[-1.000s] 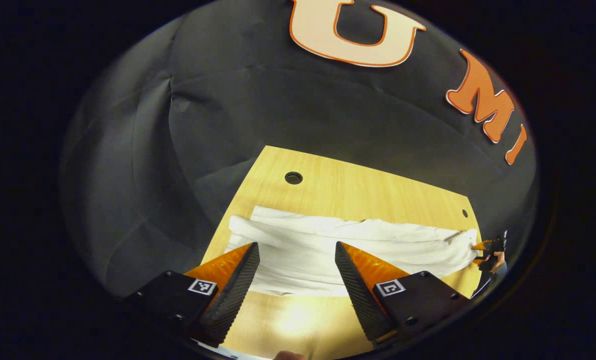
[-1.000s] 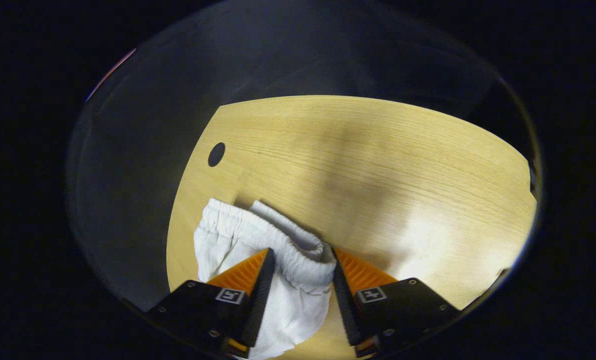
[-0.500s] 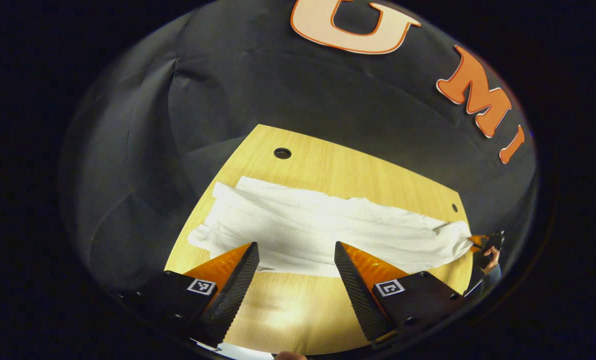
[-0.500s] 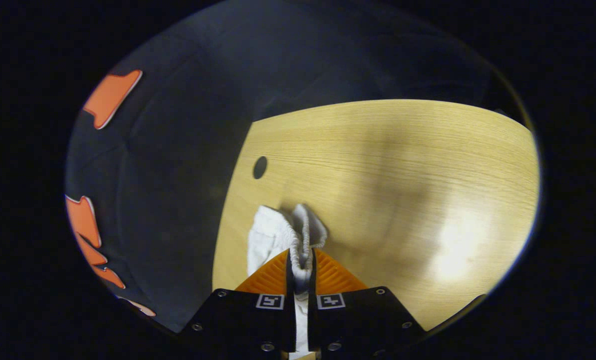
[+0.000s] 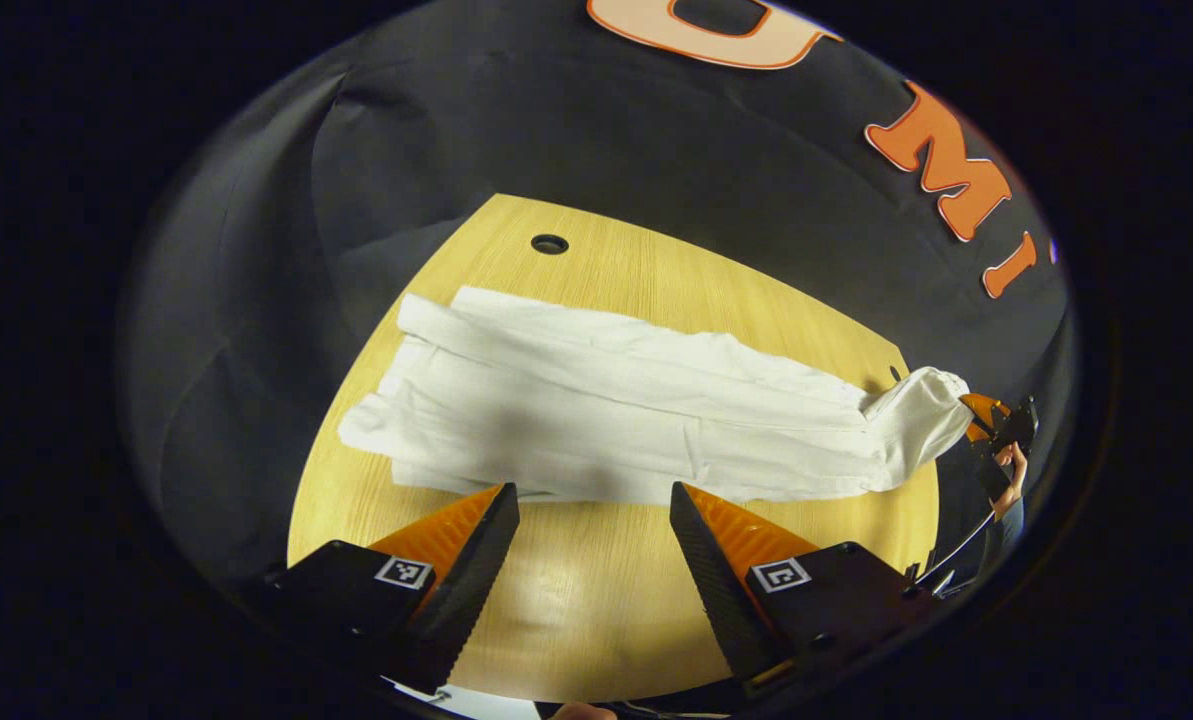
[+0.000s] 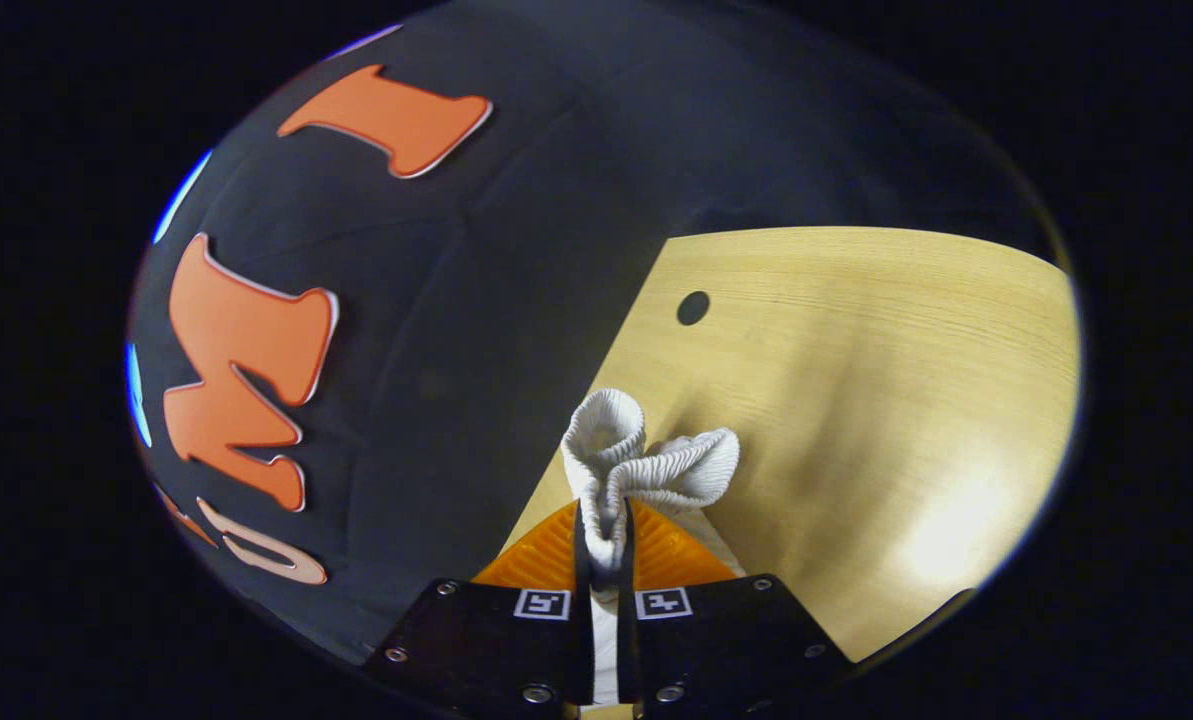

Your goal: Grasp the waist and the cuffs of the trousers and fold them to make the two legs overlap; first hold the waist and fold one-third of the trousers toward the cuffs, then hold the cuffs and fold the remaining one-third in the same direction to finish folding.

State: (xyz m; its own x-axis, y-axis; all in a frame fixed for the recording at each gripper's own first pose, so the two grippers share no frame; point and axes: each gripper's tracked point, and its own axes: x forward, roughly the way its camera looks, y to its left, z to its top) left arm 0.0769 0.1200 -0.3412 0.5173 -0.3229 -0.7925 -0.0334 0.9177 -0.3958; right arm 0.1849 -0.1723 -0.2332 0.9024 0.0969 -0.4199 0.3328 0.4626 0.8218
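Right gripper (image 6: 604, 520) clamped on elastic waist (image 6: 646, 465); left gripper (image 5: 594, 500) spread wide, holding nothing.

Trousers (image 5: 616, 410) lie stretched lengthwise across the wooden table (image 5: 596, 610), the legs seemingly already stacked, cuffs (image 5: 386, 400) at the far-left end in the left gripper view, and the waist end raised off the board at the right gripper (image 5: 986, 420). Left gripper hovers above bare table just beside the near edge of the fabric, touching none of it. Judged step: first third-fold, waist toward cuffs. To do it well: keep the pinch firm on the bunched waistband, carry it low and straight along the leg line so the layers do not skew, and lay it down about a third of the way along. Left gripper would likely help by taking the waist's other corner or pinning the cloth, to stop drag and keep the crease square. Risk: single-point hold lets the waistband sag and twist.
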